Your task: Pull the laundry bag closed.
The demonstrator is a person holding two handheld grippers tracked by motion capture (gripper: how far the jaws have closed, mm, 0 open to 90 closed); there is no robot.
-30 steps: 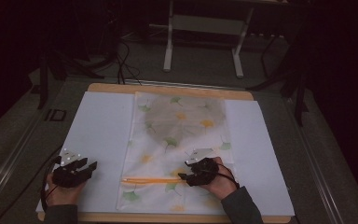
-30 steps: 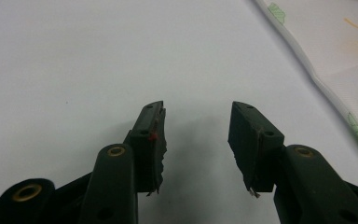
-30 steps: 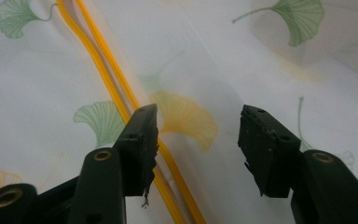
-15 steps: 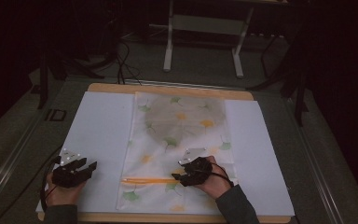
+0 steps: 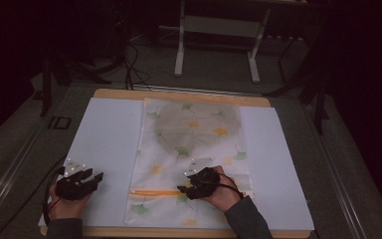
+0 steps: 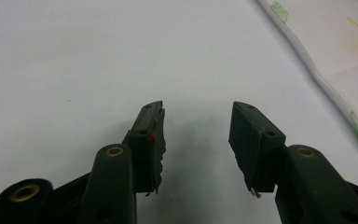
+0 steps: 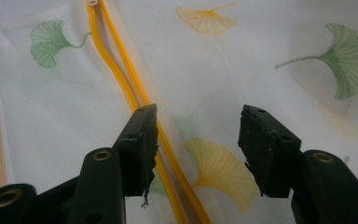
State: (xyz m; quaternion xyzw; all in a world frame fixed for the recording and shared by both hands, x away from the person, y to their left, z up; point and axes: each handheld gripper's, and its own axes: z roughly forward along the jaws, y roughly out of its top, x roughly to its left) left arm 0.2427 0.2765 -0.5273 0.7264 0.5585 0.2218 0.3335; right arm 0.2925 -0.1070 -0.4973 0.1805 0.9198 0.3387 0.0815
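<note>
The work in hand looks like the approach to a grasp on the orange zipper (image 7: 135, 95) of a white mesh bag (image 5: 194, 144) printed with ginkgo leaves, which lies flat along the middle of the surface (image 5: 109, 134). In the high view the right claw (image 5: 189, 188) sits over the bag's near end, at the right end of the zipper line. In the right gripper view its jaws stand wide apart and empty, the zipper running just under and beside the left jaw, while the gap between the jaws frames a yellow leaf print rather than the zipper itself. The left claw (image 5: 95, 177) rests apart on the bare white sheet to the bag's left, also wide open and holding nothing. I judge the grasp not yet made: the next move calls for shifting the right claw sideways until the zipper lies between the jaws, lowering it, then closing. The slider cannot be made out.
</note>
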